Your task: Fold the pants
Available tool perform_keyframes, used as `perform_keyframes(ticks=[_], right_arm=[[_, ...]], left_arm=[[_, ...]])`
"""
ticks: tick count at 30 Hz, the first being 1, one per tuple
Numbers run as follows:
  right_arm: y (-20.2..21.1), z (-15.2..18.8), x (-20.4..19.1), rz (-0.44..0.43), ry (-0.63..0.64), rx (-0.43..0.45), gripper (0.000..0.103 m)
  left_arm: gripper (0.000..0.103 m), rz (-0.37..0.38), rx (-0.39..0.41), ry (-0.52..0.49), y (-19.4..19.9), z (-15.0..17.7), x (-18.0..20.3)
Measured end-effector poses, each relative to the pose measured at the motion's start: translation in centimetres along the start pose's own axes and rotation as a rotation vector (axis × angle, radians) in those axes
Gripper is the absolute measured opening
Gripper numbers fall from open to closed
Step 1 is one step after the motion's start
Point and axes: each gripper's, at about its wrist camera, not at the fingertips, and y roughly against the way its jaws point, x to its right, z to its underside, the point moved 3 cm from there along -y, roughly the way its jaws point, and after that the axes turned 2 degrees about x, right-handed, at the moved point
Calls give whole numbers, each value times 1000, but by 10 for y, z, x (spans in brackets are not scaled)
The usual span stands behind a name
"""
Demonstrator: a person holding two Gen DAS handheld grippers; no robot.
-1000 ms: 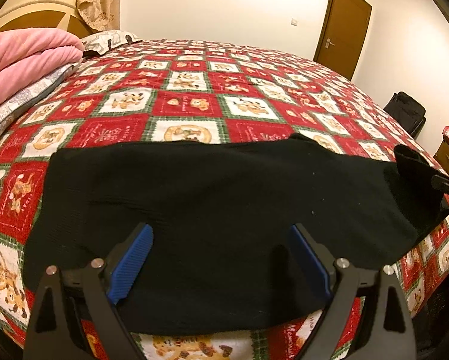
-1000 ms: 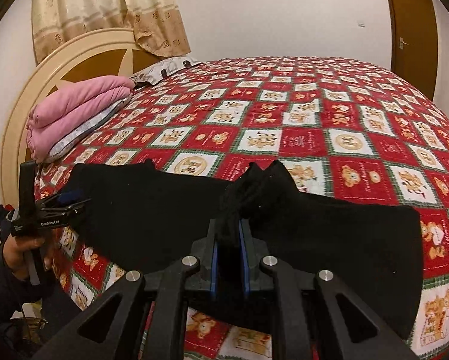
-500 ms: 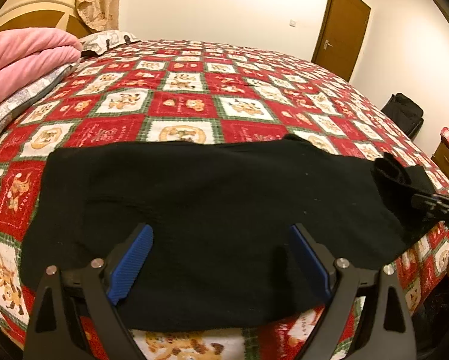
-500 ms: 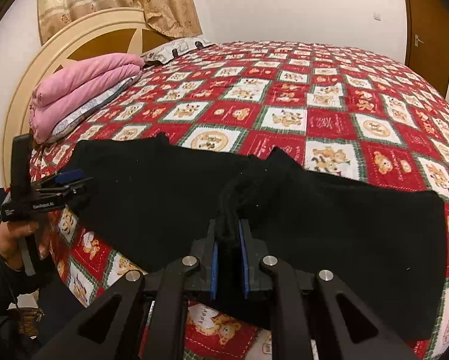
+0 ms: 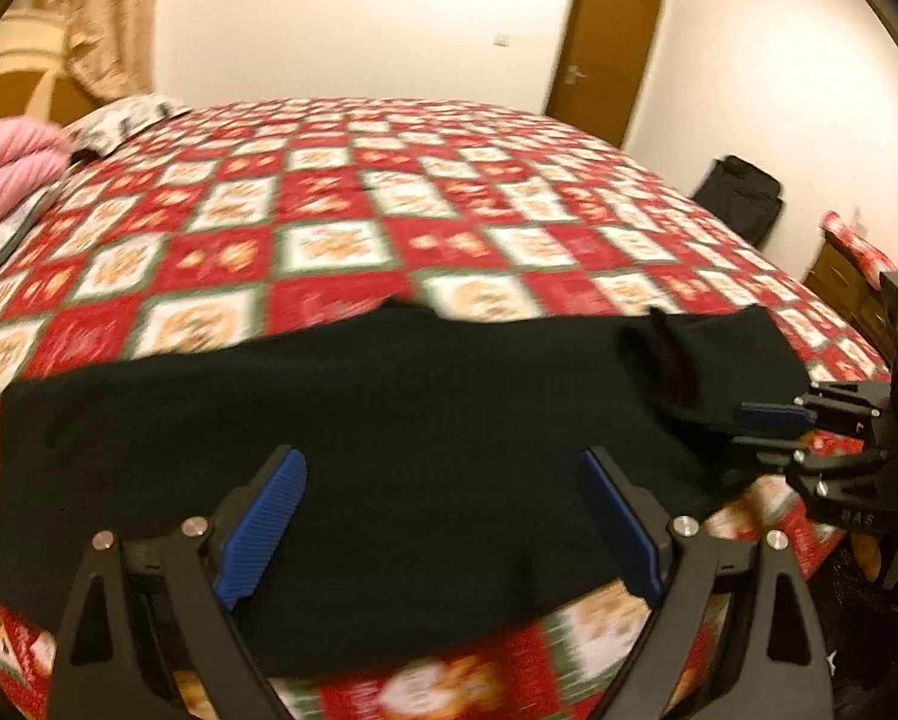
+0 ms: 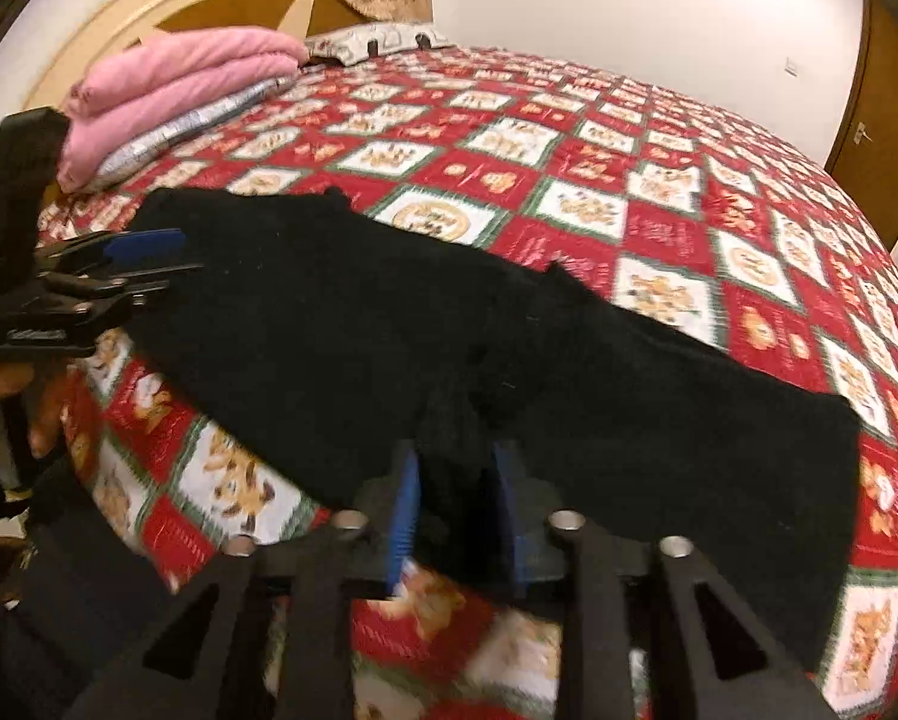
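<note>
Black pants [image 5: 389,420] lie flat across the near edge of the bed, also in the right wrist view [image 6: 341,324]. My left gripper [image 5: 443,516] is open and empty, its blue pads above the near hem. It shows at the left of the right wrist view [image 6: 149,264]. My right gripper [image 6: 455,510] has its pads a little apart with a bunched fold of the pants between them. In the left wrist view the right gripper [image 5: 773,426] sits at the pants' right end.
A red and white patchwork quilt [image 5: 341,204] covers the bed. Folded pink bedding [image 6: 179,84] and a pillow [image 6: 377,36] lie by the headboard. A brown door [image 5: 605,42], a black bag [image 5: 743,192] and a wooden dresser [image 5: 851,294] stand at the right.
The right gripper's pads have spread a little around the fabric and it has moved toward the bed edge. The left gripper has lifted and turned right, still open.
</note>
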Motion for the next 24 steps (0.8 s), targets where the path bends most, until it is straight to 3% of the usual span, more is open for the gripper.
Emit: perform_keyframes(ticks=[7,10,13,16,17,18,19,21,24], right_arm=[[41,13,61,80,-130,67,40],[47,22,100,219,-197,78,41],[48,33,133,319,-276,68,41],[52,43,151,294,-336,79,41],[52,45,153,280,-343,83,41],[53,47,154,273,-343,86,41],[52,47,154,267,-339,84,41],[53,48,153,262,-335,83,41],[53,48,153,262,-338,84,41]], left_arm=[[94,197,-52,-69,-37,-18,81],[90,236,-101,-104,-62,-23,112],[69,259,-146,-137,-83,-30,135],[58,235,-167,-144,-94,-31,144],[51,236,-169,-145,-96,-31,147],[32,224,-172,-152,-97,-29,147],[25,202,-177,-157,-96,-28,147],[17,190,-173,-133,-92,-26,141],[14,179,-176,-131,-82,-20,132]])
